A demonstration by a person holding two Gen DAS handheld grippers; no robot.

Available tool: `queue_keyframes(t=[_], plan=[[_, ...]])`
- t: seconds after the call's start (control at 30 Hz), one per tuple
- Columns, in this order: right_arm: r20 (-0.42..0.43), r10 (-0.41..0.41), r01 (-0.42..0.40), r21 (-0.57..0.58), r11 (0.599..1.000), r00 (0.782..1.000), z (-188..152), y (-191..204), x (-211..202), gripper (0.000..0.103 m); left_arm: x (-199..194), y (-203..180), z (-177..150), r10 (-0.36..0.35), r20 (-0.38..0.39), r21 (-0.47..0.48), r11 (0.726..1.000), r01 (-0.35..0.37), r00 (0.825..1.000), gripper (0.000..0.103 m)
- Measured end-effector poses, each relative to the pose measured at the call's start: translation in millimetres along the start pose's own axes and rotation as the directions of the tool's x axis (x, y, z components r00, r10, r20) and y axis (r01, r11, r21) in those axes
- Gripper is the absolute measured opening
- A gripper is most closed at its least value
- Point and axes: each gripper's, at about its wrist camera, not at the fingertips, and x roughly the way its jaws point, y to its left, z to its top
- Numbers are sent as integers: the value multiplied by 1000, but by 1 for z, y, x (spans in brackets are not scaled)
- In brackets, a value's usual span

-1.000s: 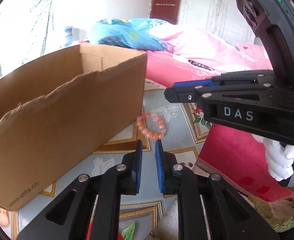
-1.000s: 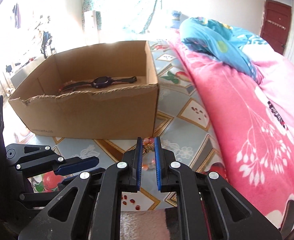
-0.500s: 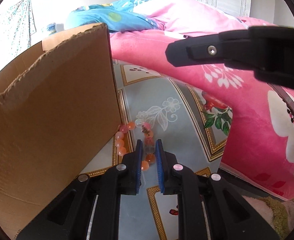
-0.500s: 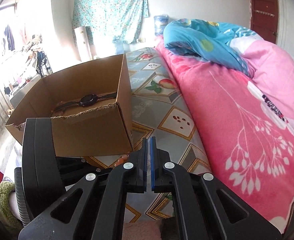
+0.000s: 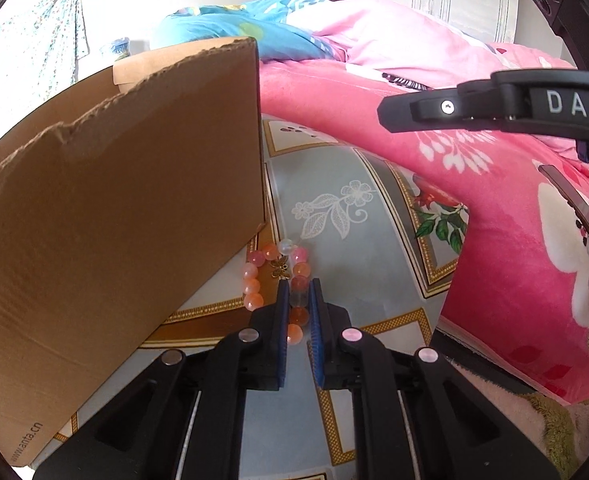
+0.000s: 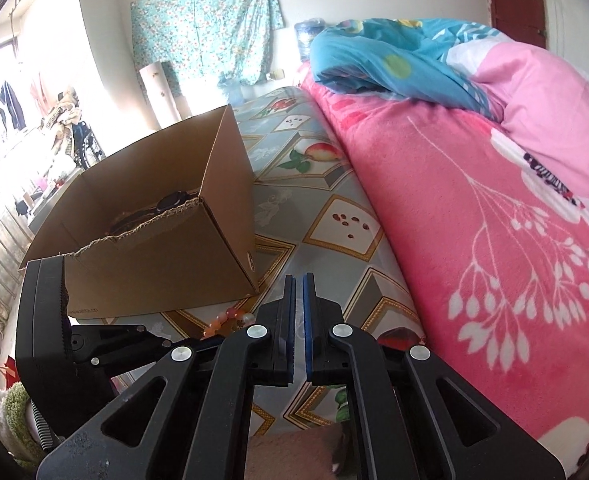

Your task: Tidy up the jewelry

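A pink fleece blanket with white leaf prints (image 6: pixel 494 216) covers the bed on the right, with a blue patterned quilt (image 6: pixel 374 60) bunched at its far end. Beside it lies a grey sheet printed with flowers, fruit and gold frames (image 5: pixel 358 248). On this sheet stands an open brown cardboard box with torn upper edges (image 5: pixel 134 216), and a dark wristwatch (image 6: pixel 170 201) lies inside it.

The left gripper (image 5: pixel 296 312) reaches down just beside the box's near corner, its blue-padded jaws closing around one side of a bracelet of orange, pink and clear round beads (image 5: pixel 262 264), which lies on the sheet against the box's base.

The right gripper (image 6: pixel 298 312) hovers over the sheet with its jaws nearly together and nothing between them.
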Motion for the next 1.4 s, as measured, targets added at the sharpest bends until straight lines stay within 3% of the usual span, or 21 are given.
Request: queue_keyframes(t=[0.23,0.43,0.63,0.9,1.4], plan=[[-38,27,-28,-23,999,999,-5,11,9,4,-38,22,-2,-19,128,-88,996,30,992,9],[-57,70,-73,-59,996,996,-6,22,15,4,-62,54,-3,-1,171,-222,974,40,985,9],[-133,134,-156,-165,974,982,-19,41,32,9,-86,76,-18,59,165,-285,959,-10,984,9],[-228,140,-208,-312,927,964,-27,55,66,12,-83,85,-33,79,122,-313,949,-37,989,9],[-247,70,-192,-518,833,967,-22,74,78,17,-79,90,-40,45,127,-307,952,-4,991,9]])
